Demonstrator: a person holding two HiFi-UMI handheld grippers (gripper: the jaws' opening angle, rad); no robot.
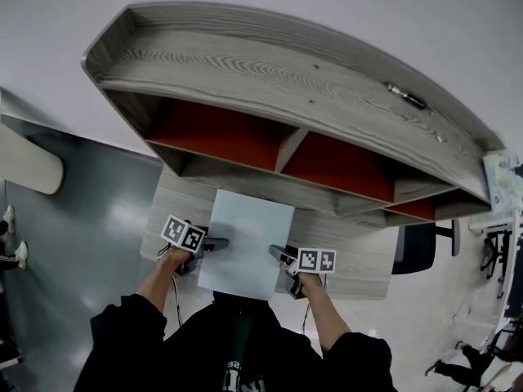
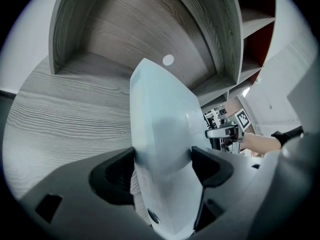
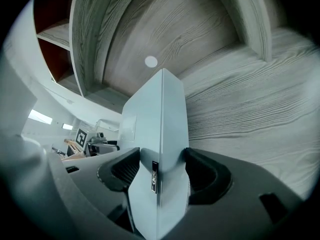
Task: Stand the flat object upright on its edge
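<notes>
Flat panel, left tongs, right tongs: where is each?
flat panel (image 1: 245,243), head view, centre of face
left tongs (image 2: 163,156), left gripper view, midway between tips
right tongs (image 3: 162,159), right gripper view, midway between tips

- Flat object (image 1: 247,243): pale blue-white, smooth, with a faint satin sheen; plastic or coated board, cannot tell which
- Desk top (image 1: 359,261): grey wood-grain board, matt, grain lines distinct
- Shelf unit (image 1: 270,72): same grey wood-grain finish; inner back panels (image 1: 216,133) plain red, smooth
- Left gripper (image 2: 162,156) and right gripper (image 3: 162,159): dark matt plastic, inner pads (image 2: 119,173) finely ribbed
- Floor (image 1: 98,211): grey-green, smooth, softly glossy with pale reflections
- Sleeves (image 1: 122,333): black cloth, matt
</notes>
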